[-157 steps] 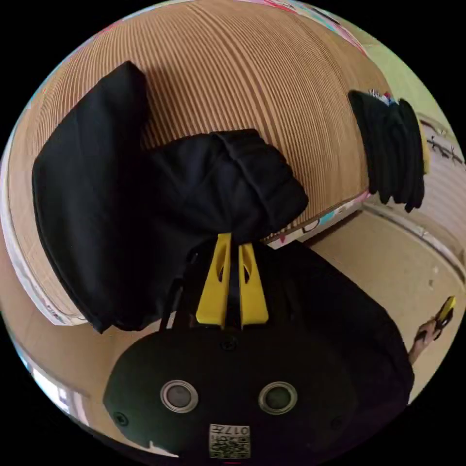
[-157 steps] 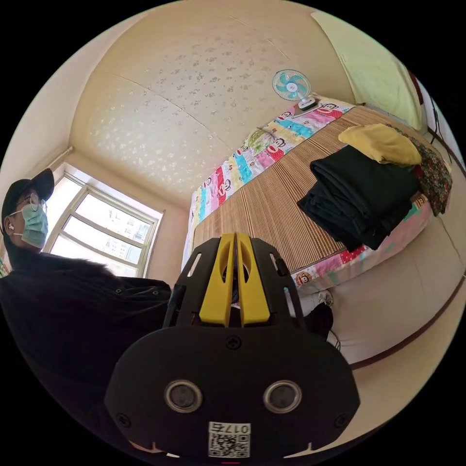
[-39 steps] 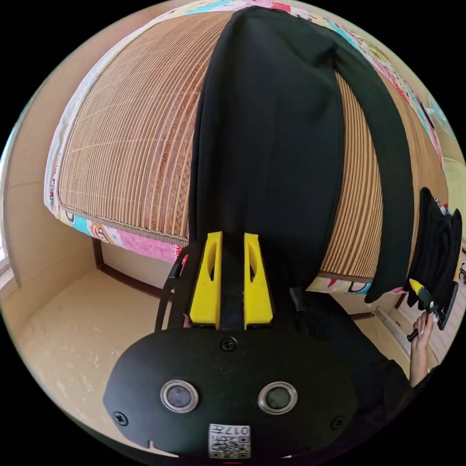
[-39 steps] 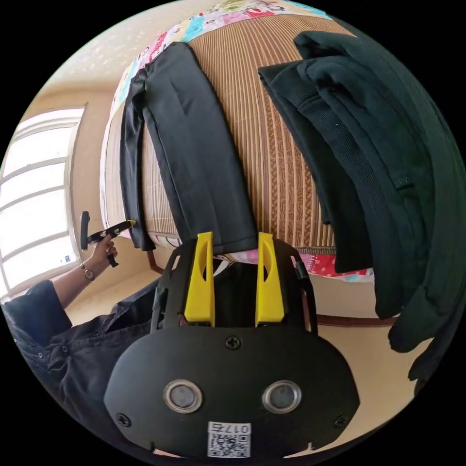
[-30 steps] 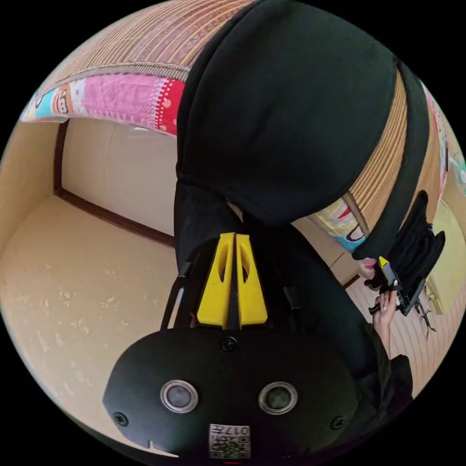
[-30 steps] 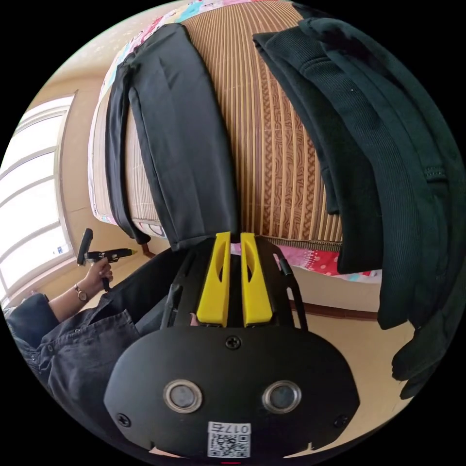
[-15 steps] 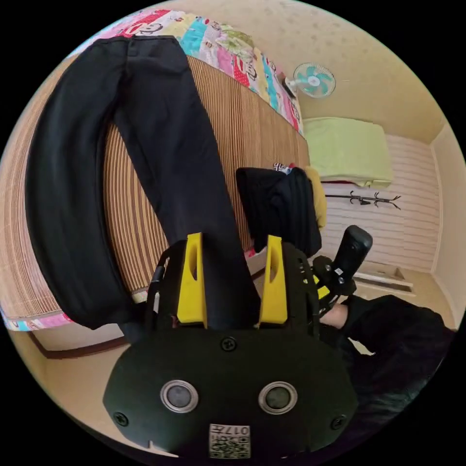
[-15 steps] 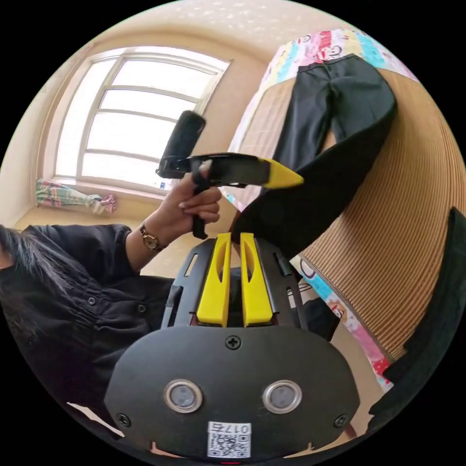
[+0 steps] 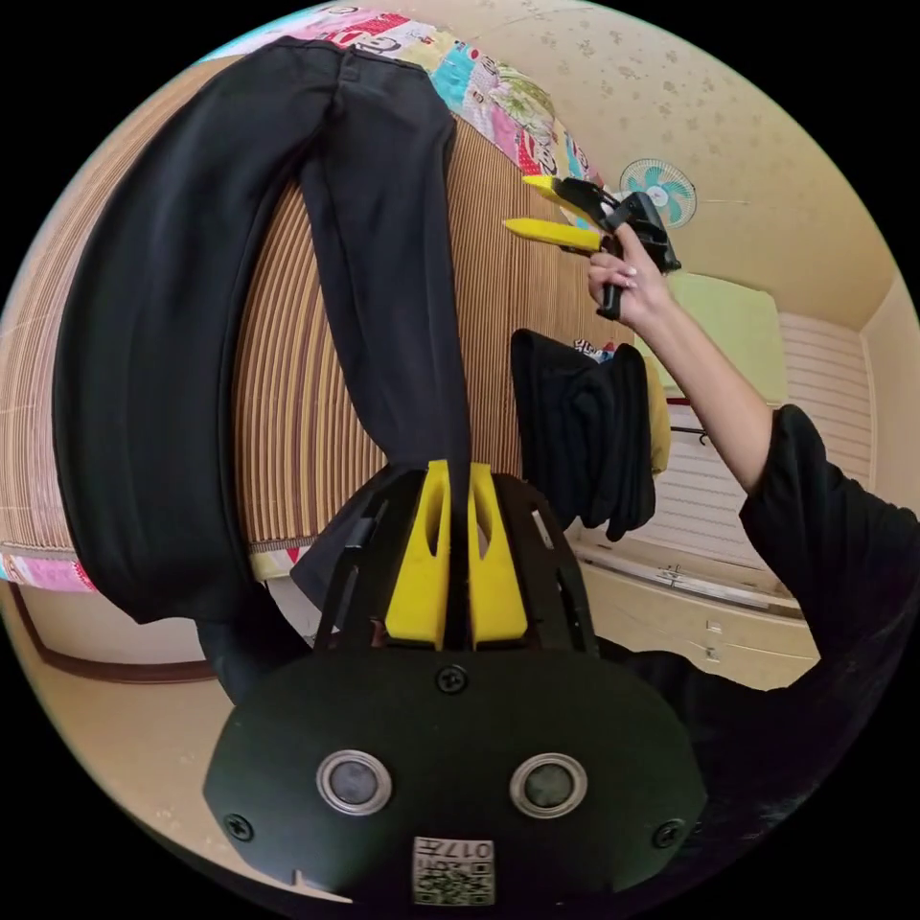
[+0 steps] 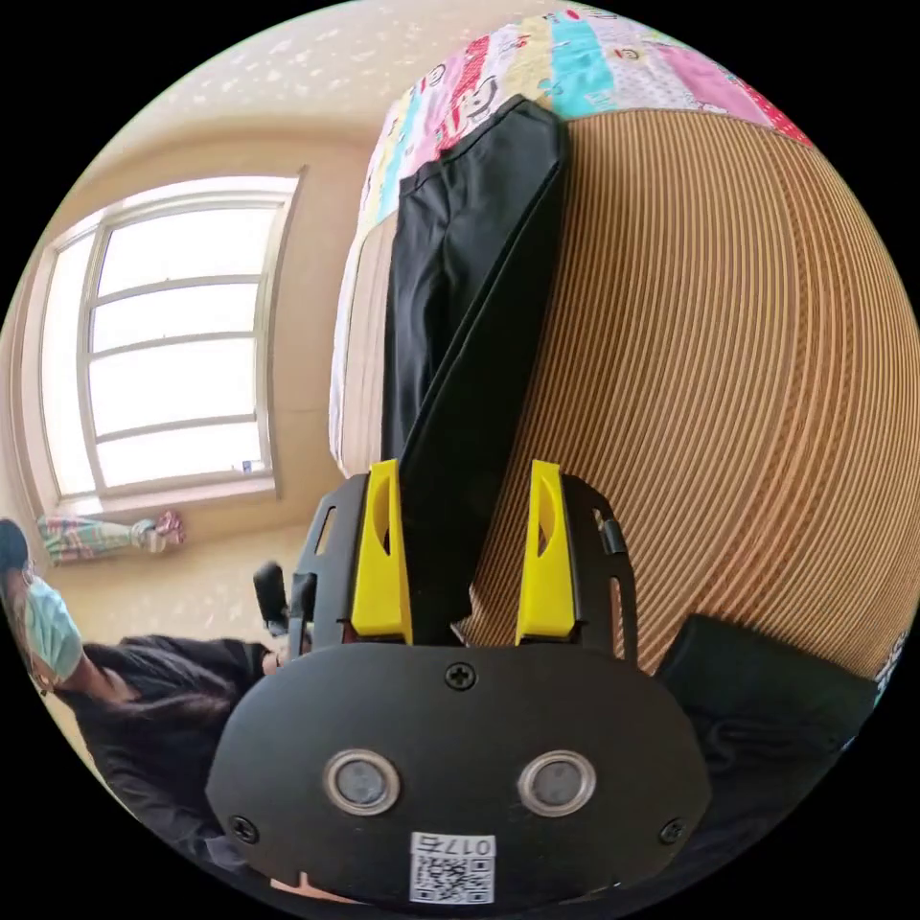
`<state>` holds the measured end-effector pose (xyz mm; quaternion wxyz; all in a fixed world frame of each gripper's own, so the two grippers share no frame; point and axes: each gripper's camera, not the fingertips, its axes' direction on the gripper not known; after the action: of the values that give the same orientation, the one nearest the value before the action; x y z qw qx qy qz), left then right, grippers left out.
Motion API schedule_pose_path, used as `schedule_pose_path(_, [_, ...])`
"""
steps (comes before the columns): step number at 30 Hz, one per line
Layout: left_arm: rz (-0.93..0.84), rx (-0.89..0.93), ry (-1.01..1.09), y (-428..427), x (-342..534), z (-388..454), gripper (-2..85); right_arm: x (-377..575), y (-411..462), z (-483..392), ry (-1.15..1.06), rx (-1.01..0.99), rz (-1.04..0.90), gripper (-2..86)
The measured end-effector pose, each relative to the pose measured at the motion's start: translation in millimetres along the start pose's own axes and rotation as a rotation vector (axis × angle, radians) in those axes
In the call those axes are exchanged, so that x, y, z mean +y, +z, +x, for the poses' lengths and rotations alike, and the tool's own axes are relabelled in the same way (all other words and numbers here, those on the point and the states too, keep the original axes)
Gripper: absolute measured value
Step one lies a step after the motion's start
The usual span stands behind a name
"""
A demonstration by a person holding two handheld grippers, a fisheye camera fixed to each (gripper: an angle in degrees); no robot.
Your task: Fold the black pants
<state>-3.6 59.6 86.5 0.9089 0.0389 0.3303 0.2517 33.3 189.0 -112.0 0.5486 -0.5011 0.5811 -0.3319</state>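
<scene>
The bed's bamboo mat [image 9: 287, 383] carries the black pants [image 9: 144, 316], spread lengthwise with the waistband at the far edge near the patterned sheet [image 9: 479, 86] and both leg ends reaching the near edge, one hanging over it. A stack of folded dark clothes [image 9: 585, 431] sits further along that near edge. The left gripper [image 9: 448, 556] has its yellow jaws pressed together on the end of one pant leg, while the right gripper [image 9: 537, 206], held up in the person's hand [image 9: 628, 278] above the mat, has its jaws spread apart, gripping nothing.
</scene>
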Motion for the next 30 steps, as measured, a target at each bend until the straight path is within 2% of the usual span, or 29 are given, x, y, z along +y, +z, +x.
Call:
schedule_pose_path(3, [0.016,0.050,-0.008,-8,7,7,-0.1,-92,18,7,0.095,0.015,0.156,17.6])
schedule_pose_path(5, [0.033,0.115,-0.034,-19,12,6,-0.1,-144,33,10,0.191,0.150,0.258,16.7])
schedule_pose_path(9, [0.097,0.253,-0.065,-42,25,-1,-0.1,-191,68,28,0.334,0.222,0.287,13.1])
schedule_pose_path(12, [0.135,0.372,-0.128,-65,41,-17,-0.2,-201,81,-8,0.227,0.307,0.419,6.5])
schedule_pose_path(14, [0.177,0.438,-0.169,-98,59,-31,-0.2,-205,102,-74,0.080,0.499,0.519,4.4])
schedule_pose_path(17, [0.234,0.466,-0.197,-150,87,-45,-0.2,-224,167,-168,-0.114,0.620,0.482,3.6])
schedule_pose_path(22, [0.291,0.477,-0.299,-209,134,-85,0.2,-254,286,-266,-0.290,0.516,0.390,4.0])
schedule_pose_path(26, [0.179,0.360,-0.466,-221,158,-143,1.9,-262,380,-268,-0.355,0.409,0.144,4.3])
schedule_pose_path(30, [0.114,0.352,-0.460,-234,164,-174,4.0,-195,394,-251,-0.426,0.427,0.084,5.4])
